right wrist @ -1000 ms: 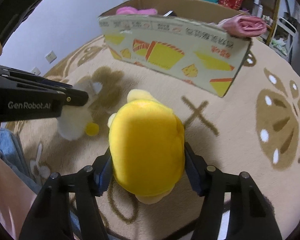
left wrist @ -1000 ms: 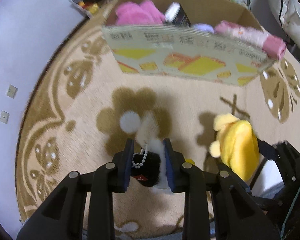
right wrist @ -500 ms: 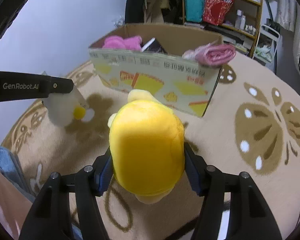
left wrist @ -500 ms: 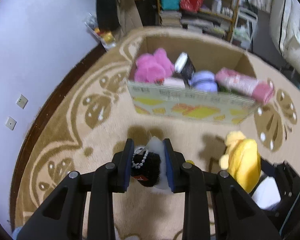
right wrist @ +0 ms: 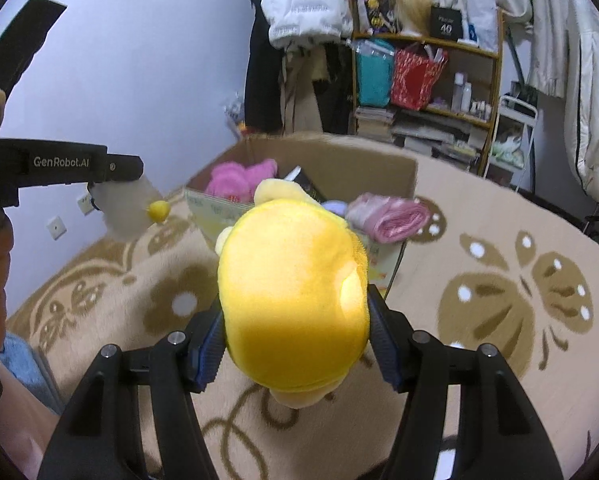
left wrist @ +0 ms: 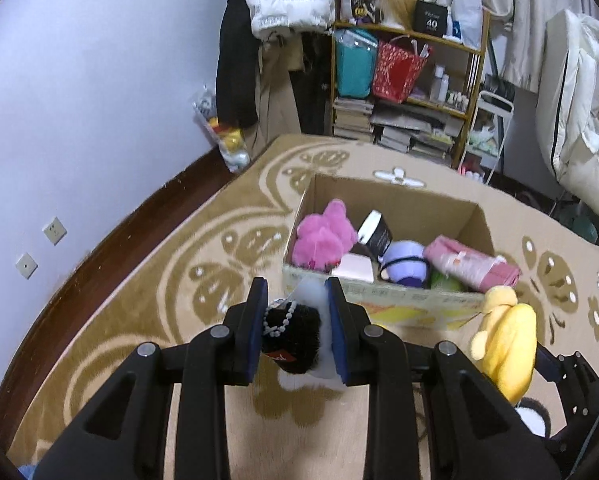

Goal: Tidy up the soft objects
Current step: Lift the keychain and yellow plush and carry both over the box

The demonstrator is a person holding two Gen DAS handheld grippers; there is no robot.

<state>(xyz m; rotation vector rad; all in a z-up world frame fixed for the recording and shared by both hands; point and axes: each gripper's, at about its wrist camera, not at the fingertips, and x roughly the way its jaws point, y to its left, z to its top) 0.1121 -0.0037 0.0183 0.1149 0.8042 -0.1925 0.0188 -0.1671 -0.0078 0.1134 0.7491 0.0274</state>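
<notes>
My left gripper is shut on a small white and black plush toy with a bead chain, held in the air short of the cardboard box. The toy also shows in the right wrist view, beside the left gripper. My right gripper is shut on a yellow plush toy, also seen in the left wrist view. The box holds a pink plush, a purple plush, a pink rolled cloth and a dark pack.
A beige patterned rug covers the floor. A wall with sockets stands at the left. A shelf with bags, books and bottles stands behind the box, hanging clothes beside it. White bedding is at the right.
Both grippers have risen with their toys. The box now appears lower and farther in both views, and the room behind it has come into sight.
</notes>
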